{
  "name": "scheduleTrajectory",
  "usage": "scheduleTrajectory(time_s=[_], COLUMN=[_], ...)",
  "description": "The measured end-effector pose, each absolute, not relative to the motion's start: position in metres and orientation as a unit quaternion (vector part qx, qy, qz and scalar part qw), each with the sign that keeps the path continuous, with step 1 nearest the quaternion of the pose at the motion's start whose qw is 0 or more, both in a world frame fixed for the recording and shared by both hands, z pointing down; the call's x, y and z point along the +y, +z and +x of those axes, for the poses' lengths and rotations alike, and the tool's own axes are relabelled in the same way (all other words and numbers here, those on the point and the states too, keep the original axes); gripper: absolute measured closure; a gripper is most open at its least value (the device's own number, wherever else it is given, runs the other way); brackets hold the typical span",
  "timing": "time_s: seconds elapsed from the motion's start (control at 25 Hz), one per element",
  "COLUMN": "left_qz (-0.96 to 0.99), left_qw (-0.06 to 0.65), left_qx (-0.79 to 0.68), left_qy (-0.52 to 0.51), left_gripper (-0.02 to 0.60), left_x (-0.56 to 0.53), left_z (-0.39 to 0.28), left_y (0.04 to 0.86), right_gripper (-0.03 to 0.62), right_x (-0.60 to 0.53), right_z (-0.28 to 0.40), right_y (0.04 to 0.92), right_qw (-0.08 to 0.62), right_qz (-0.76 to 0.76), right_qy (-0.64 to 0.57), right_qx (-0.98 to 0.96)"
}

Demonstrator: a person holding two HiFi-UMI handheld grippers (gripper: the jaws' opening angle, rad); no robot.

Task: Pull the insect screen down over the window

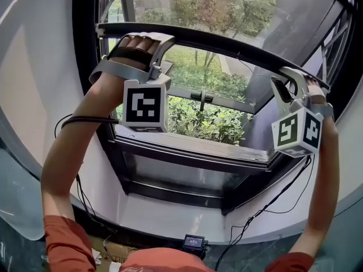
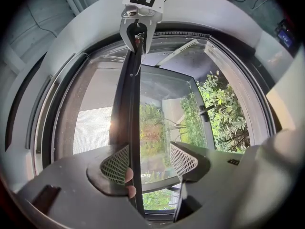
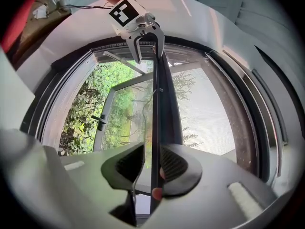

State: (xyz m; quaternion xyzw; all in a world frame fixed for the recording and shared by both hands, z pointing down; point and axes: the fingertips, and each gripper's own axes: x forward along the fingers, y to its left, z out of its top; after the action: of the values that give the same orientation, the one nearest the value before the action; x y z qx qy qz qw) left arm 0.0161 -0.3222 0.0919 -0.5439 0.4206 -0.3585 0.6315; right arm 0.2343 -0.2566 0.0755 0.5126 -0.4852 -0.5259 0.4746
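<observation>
The insect screen's black pull bar [image 1: 227,44] runs across the upper part of the window, with the grey mesh [image 1: 227,7] above it. My left gripper [image 1: 156,41] straddles the bar's left end. In the left gripper view the bar [image 2: 128,104] lies against one pad [image 2: 116,163], a wide gap separates it from the other pad, and the left gripper [image 2: 150,159] is open. My right gripper [image 1: 286,75] straddles the bar's right end. There the bar [image 3: 159,104] sits beside one pad [image 3: 174,163] with a slit of light on the other side, so the right gripper [image 3: 152,162] is open.
Below the bar the window stands uncovered, with an outward-swung sash and its handle [image 1: 202,98] and green shrubs beyond. The dark frame and white sill [image 1: 170,214] lie underneath. Cables hang down the wall, and a small device [image 1: 193,242] sits near my body.
</observation>
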Motion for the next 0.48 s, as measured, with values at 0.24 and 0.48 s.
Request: scheduleTrajectory(time_s=[0.24,0.48], left_qz=[-0.546,-0.546], left_qw=[0.628,0.627], left_qx=[0.415,0.413], left_qy=[-0.367,-0.372], left_gripper=[0.313,0.313], left_x=[-0.323,-0.322], left_z=[0.014,0.014], left_y=[0.112,0.133], right_gripper=[0.491,0.488], right_x=[-0.257,-0.256], right_z=[0.233,0.234], right_y=[0.095,0.116], right_qw=[0.473,0.471], right_qz=[0.511,0.513], right_qy=[-0.523,-0.522], right_qx=[-0.491,-0.492])
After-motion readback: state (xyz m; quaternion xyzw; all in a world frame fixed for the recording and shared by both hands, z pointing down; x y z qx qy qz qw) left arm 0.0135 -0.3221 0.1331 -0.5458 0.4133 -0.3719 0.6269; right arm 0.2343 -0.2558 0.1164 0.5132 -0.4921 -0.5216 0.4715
